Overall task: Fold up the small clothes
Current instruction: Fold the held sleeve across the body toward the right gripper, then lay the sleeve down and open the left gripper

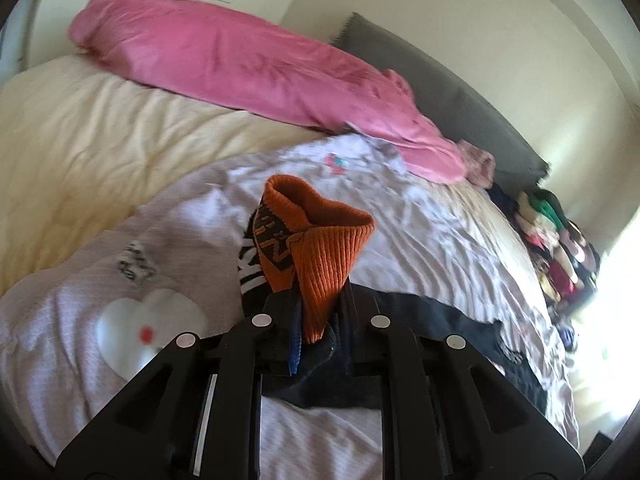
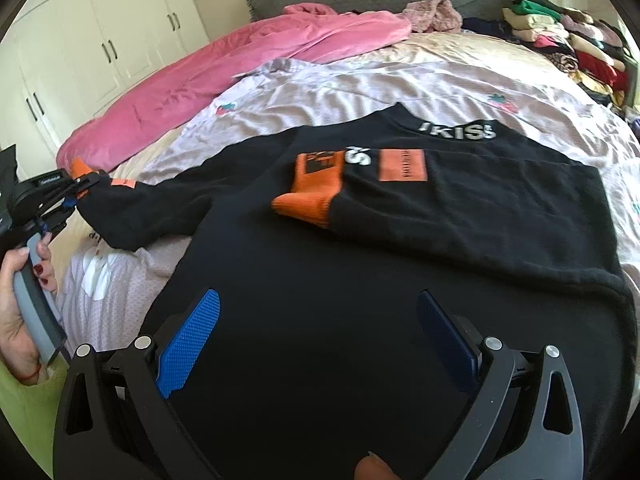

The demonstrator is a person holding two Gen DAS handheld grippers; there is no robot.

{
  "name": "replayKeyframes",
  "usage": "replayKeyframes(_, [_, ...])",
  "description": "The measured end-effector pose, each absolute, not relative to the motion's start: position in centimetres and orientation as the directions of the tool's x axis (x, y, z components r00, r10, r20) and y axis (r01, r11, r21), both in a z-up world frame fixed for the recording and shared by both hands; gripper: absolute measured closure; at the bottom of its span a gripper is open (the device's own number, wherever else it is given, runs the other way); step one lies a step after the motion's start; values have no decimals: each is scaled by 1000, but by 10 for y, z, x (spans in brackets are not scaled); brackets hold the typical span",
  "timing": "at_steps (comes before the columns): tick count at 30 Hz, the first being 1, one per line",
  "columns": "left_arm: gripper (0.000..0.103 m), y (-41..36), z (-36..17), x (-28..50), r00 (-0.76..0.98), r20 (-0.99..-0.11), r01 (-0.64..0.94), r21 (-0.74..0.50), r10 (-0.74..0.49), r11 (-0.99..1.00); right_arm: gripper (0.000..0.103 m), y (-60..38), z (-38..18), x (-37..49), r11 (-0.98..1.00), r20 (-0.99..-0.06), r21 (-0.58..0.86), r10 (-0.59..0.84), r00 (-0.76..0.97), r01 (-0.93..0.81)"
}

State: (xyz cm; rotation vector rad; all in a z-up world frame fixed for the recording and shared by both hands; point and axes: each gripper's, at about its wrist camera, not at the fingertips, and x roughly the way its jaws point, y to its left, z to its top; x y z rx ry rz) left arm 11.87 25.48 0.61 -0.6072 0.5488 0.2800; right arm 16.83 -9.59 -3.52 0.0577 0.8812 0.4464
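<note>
Folding the black knit sweater (image 2: 360,280) with orange ribbed cuffs on the bed (image 2: 440,76)
Left gripper (image 1: 316,312) is clamping one cuff (image 1: 320,248) to swing the sleeve inward; right gripper (image 2: 320,340) is hanging released

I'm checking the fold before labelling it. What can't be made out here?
- Left wrist view: the sweater body lies mostly behind the left gripper.
- Right wrist view: the sweater's near hem is cut off behind the right gripper.
- Both views: the clothes pile is too blurred to tell items apart.
</note>
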Motion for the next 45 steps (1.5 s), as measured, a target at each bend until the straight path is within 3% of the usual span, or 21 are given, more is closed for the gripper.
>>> replayKeyframes(14, [96, 145, 35, 135, 842, -530, -146, -405, -101, 902, 5, -174, -6, 163, 924, -663, 306, 380, 645, -230])
replayKeyframes(34, [96, 15, -1, 167, 710, -638, 129, -300, -299, 945, 5, -258, -10, 159, 928, -654, 369, 299, 695, -51])
replayKeyframes(37, [92, 7, -12, 170, 668, -660, 184, -304, -345, 935, 5, -255, -15, 163, 927, -668, 373, 302, 680, -45])
replayKeyframes(40, [79, 3, -19, 170, 633, -663, 228, -333, -399, 915, 5, -250, -18, 166, 929, -676, 367, 305, 671, -53])
replayKeyframes(45, [70, 4, -15, 165, 640, -636, 253, -356, -432, 900, 5, -238, -19, 167, 931, -685, 355, 317, 656, -79])
